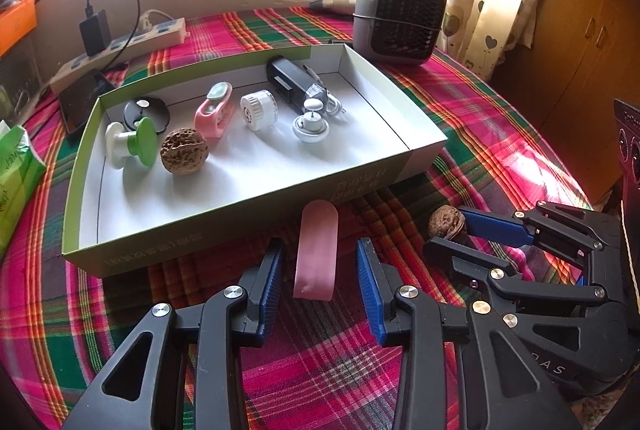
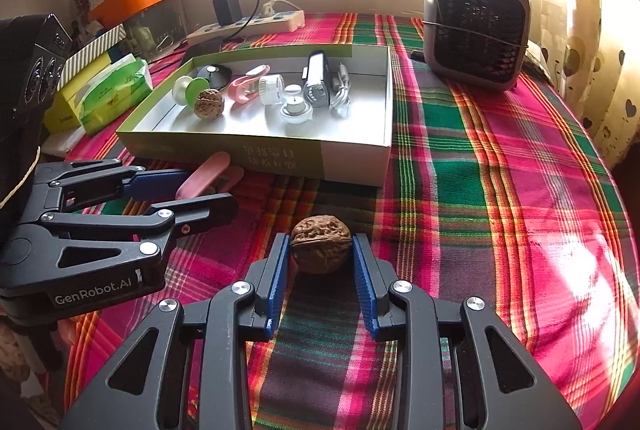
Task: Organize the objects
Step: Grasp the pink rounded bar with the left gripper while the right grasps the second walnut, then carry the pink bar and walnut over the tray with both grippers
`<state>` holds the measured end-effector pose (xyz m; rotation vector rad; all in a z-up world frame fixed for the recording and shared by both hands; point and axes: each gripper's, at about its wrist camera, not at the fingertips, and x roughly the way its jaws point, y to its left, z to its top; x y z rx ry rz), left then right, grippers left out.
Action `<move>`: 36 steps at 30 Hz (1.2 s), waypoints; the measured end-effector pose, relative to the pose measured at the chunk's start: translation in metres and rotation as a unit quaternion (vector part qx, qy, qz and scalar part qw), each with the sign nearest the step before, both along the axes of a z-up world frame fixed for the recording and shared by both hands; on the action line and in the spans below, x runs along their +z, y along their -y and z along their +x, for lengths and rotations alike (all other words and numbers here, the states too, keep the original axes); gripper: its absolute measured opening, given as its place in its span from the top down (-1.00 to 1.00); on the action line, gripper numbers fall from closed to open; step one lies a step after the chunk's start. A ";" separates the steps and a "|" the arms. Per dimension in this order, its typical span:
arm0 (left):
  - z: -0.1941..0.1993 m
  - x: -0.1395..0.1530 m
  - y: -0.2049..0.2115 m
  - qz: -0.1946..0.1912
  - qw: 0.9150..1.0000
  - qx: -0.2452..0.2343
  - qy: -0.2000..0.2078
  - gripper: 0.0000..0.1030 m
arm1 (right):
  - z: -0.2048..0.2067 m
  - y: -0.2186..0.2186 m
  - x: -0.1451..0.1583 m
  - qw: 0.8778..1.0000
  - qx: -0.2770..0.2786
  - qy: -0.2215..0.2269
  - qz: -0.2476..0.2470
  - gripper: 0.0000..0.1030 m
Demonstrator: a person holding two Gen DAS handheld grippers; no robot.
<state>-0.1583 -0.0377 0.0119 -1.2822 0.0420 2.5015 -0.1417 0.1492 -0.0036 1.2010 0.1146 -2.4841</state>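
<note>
A pink oblong piece (image 1: 316,250) lies on the plaid cloth just in front of the green-and-white box (image 1: 360,186). My left gripper (image 1: 320,246) straddles it, open, with a gap showing at each blue pad. The right wrist view shows the same left gripper (image 2: 208,186) around the pink piece (image 2: 204,176). My right gripper (image 2: 321,239) is shut on a brown walnut (image 2: 320,250) that rests on the cloth, also visible as the walnut (image 1: 446,226) at the right. Inside the box lie a second walnut (image 1: 184,150), a green-and-white spool (image 1: 132,142), a pink clip (image 1: 214,112) and several small white and black items.
A grey fan heater (image 1: 400,14) stands behind the box at the right. A power strip (image 1: 132,38) with a black charger and a phone (image 1: 80,98) lie behind it at the left. A green tissue pack (image 1: 16,174) sits at the left edge. A wooden cabinet (image 1: 580,30) borders the right.
</note>
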 end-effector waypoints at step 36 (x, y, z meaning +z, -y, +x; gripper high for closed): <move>0.011 0.010 0.009 0.000 0.999 0.024 -0.024 0.69 | 0.001 0.000 0.001 1.000 0.002 -0.004 -0.007 0.36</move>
